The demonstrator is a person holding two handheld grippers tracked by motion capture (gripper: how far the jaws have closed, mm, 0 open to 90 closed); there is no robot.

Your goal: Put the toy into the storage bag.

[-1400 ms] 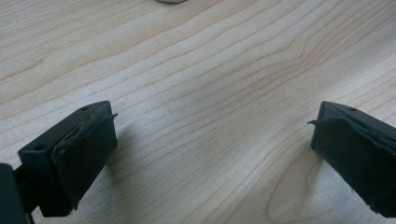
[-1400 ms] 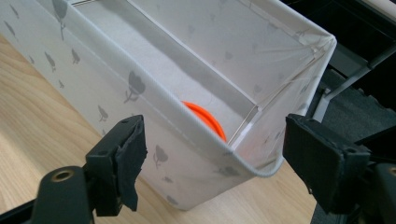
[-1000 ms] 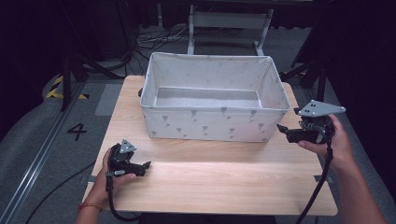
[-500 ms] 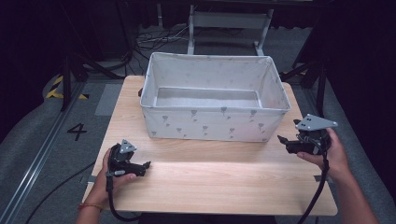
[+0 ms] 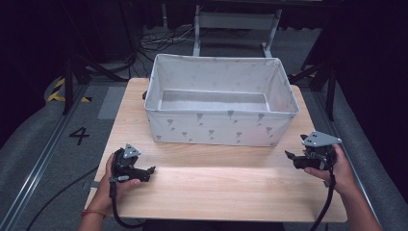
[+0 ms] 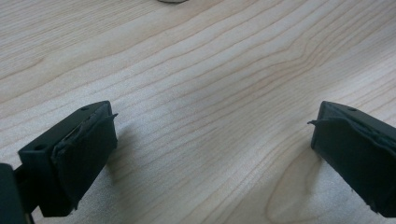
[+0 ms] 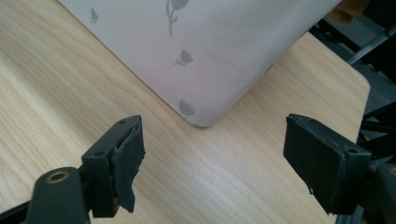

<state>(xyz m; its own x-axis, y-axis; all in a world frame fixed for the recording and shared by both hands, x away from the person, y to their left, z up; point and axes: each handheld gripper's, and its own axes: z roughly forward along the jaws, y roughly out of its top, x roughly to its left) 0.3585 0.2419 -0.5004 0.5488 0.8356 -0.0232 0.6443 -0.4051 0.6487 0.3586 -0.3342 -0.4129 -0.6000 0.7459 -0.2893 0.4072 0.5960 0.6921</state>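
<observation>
Pale wood tabletop (image 5: 216,192) on our end, with one grey fabric bin (image 5: 219,127) with little flower prints sitting across the far half. We've got two grippers: left gripper (image 5: 150,170) low near the front left edge, right gripper (image 5: 288,155) just beside the bin's near right corner (image 7: 201,119). Both have fingers wide apart, holding nothing.

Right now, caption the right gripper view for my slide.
Open right gripper above the table, facing the fabric bin's corner.

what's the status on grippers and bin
Left gripper open, low over table. Right gripper open, empty, by bin corner. Nothing in the way.
</observation>
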